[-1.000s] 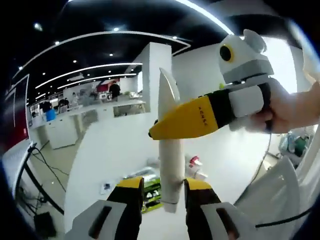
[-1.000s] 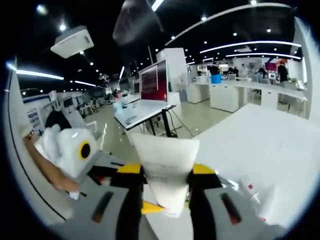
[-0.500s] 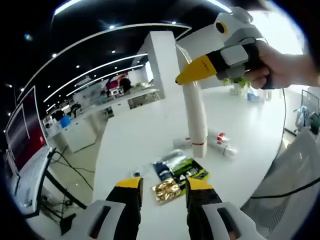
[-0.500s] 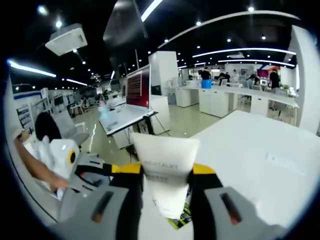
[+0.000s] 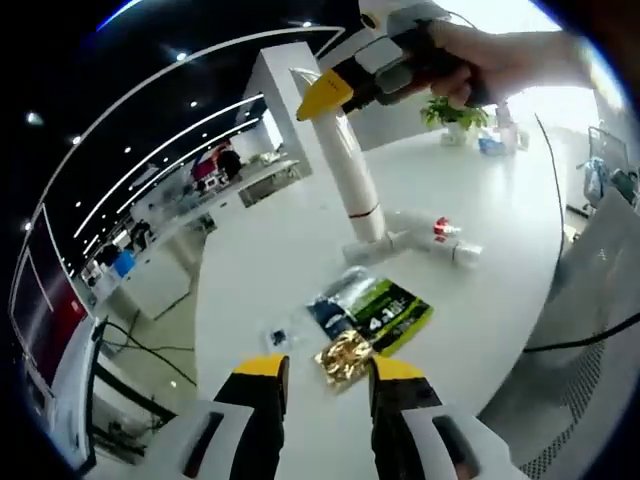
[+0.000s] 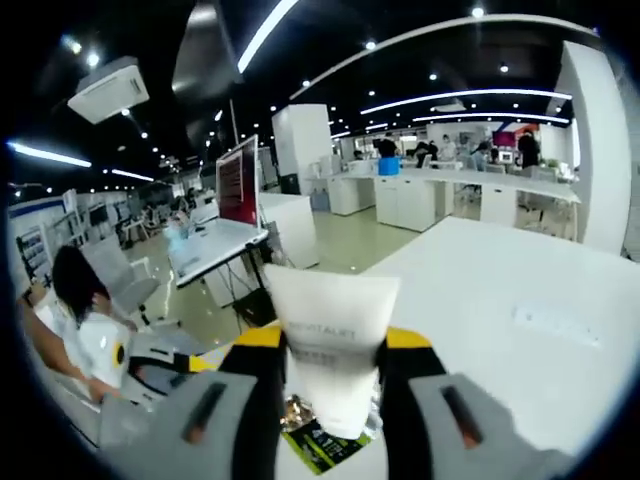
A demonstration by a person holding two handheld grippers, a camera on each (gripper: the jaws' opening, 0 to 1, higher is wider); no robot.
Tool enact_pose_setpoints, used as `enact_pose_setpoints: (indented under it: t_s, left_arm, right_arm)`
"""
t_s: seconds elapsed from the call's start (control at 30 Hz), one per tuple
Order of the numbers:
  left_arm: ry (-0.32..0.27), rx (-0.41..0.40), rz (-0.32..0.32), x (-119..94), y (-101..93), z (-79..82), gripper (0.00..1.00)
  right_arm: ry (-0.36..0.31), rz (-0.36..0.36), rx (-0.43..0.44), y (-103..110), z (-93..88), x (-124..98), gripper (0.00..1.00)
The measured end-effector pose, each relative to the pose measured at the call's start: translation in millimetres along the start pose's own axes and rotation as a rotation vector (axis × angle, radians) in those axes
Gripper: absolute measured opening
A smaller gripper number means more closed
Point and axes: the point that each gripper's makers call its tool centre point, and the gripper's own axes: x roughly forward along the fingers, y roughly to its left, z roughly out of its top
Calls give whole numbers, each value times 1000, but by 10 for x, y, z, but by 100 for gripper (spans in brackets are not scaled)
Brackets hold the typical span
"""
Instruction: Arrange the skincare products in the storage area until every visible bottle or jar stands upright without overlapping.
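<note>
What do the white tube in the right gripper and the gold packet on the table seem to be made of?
White tube: probably soft plastic, matte, with a flat crimped end. Gold packet: looks like metallic foil, crinkled and glinting. Right gripper clamps the tube.

The left gripper (image 5: 323, 372) has let go of the white tube (image 5: 347, 172), now beyond its jaws in the right gripper (image 5: 325, 95).

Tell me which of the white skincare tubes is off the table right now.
The tall white tube with the red band, held in the right gripper, cap pointing down. The other white tubes lie on their sides on the white table.
</note>
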Motion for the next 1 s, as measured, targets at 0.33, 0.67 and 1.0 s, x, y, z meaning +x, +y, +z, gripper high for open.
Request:
enact_pose_setpoints:
  t_s: [0.33, 0.67, 1.0]
  left_arm:
    - [-30, -95, -28, 24, -12, -52, 30]
    - [-17, -163, -38, 29, 27, -115, 28]
    - [-23, -170, -34, 2, 64, -133, 27]
  right_arm:
    - [23, -87, 47, -574, 11, 321, 35]
    - [35, -174, 89, -995, -16, 631, 35]
    - [93, -271, -26, -1226, -148, 952, 35]
